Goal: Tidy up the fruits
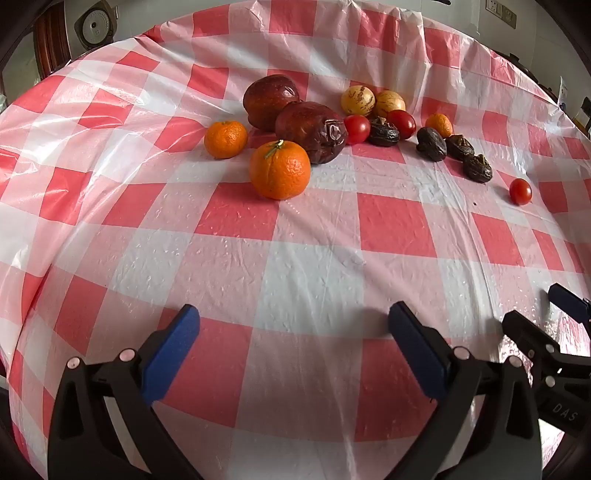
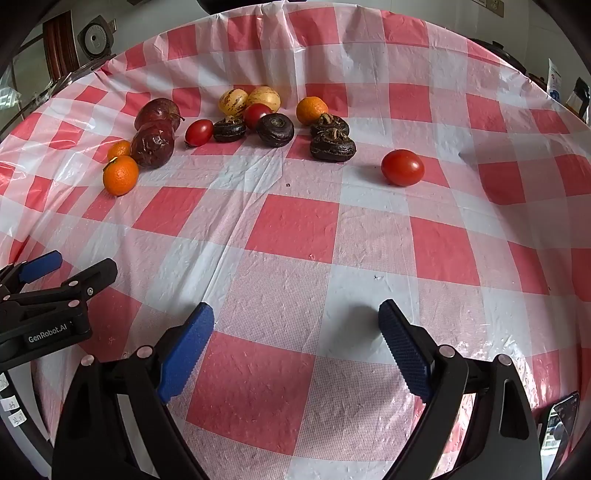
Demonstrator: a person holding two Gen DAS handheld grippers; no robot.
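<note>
Fruit lies in a loose group at the far side of a red-and-white checked tablecloth (image 1: 303,258). Nearest is a large mandarin (image 1: 279,170), with a smaller one (image 1: 225,139) to its left and two dark red apples (image 1: 310,129) behind it. Two yellow striped fruits (image 1: 357,99), red tomatoes (image 1: 357,128) and several dark water chestnuts (image 1: 431,144) lie to the right. One tomato (image 2: 402,167) sits apart at the right. My left gripper (image 1: 293,325) and right gripper (image 2: 295,315) both hover open and empty over the near cloth, side by side.
The plastic cloth is wrinkled and drapes over the table's far edge (image 2: 280,14). A wooden door (image 1: 51,40) and a round grey device (image 1: 94,26) stand beyond the table at the back left. A dark object (image 2: 561,424) lies at the near right corner.
</note>
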